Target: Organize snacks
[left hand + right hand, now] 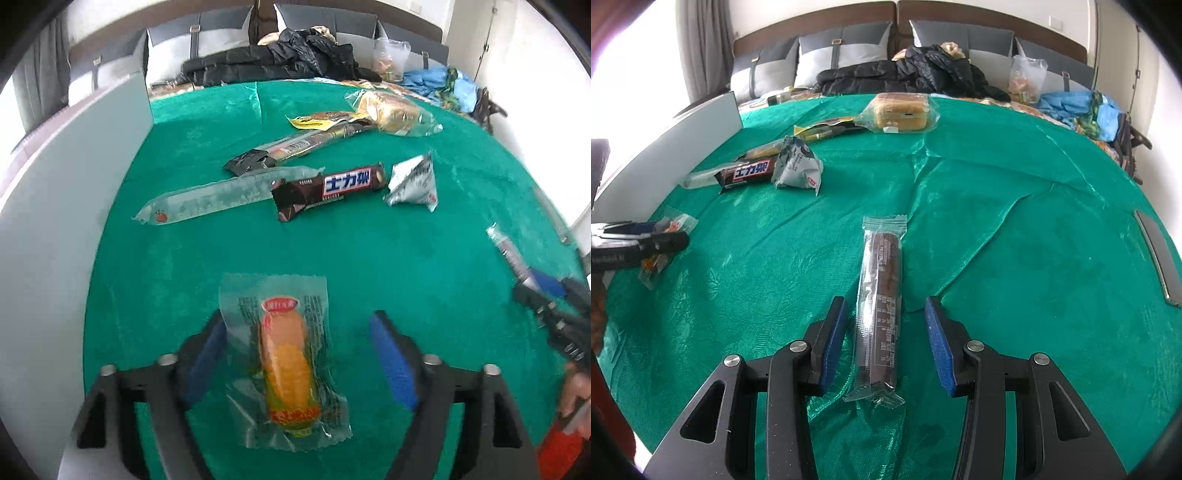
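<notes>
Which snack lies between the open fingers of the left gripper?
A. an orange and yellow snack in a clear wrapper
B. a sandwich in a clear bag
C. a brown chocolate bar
A: the orange and yellow snack lies on the green cloth between the left gripper pads, untouched.

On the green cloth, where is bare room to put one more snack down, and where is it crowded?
Bare green cloth lies right of the long brown snack, out to the table's edge. Another bare strip lies between the corn sausage pack and the chocolate bar. The far left is crowded: chocolate bar, clear tube, silver pouch, bread pack.
</notes>
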### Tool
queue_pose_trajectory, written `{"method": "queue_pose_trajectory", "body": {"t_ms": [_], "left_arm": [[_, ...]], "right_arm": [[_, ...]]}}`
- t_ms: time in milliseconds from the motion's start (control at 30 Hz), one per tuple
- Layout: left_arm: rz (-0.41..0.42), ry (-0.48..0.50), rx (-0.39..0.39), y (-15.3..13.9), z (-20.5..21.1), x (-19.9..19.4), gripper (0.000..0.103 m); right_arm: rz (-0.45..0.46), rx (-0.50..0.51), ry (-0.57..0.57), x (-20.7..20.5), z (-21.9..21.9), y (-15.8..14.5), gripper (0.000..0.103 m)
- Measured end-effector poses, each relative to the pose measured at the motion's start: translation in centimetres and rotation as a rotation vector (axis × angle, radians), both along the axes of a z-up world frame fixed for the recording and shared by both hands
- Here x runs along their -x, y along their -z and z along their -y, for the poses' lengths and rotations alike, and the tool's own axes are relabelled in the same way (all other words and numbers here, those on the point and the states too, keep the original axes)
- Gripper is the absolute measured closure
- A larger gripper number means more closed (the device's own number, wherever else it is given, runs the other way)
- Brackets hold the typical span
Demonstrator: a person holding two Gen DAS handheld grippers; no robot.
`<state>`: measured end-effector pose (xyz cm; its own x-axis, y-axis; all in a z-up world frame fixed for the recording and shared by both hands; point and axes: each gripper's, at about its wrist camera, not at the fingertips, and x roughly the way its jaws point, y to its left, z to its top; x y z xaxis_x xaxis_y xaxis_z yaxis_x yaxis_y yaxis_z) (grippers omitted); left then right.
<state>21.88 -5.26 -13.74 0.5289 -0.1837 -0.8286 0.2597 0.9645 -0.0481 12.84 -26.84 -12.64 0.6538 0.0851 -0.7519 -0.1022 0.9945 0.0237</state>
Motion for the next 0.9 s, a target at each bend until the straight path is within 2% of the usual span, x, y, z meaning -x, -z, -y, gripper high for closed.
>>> {"method": "queue_pose_trajectory", "body": {"t_ms": [33, 100, 233, 333, 900], "left_arm": [[0.017, -0.006, -0.044, 0.3, 0.4, 0.5, 0.009], [0.018, -0.039, -0.034, 0.7, -0.3, 0.8, 0.002], [0.017, -0.115, 0.006, 0.6, -2.2, 0.3, 0.001], [0.016, -0.107, -0.043, 0.8, -1.5, 0.1, 0.000], [0.017, -0.106, -0.038, 0.9, -1.4, 0.1, 0.000]], "right_arm": [[0.000, -0.001, 0.000, 0.0, 0.0, 0.0, 0.057], [0.000, -0.008, 0.000, 0.0, 0.1, 0.0, 0.057], [0.000, -0.010, 0.000, 0.0, 0.1, 0.0, 0.056], [0.000, -0.011, 0.000, 0.0, 0.1, 0.0, 0.056], [-0.004, 0.016, -0.001, 0.0, -0.3, 0.0, 0.052]]}}
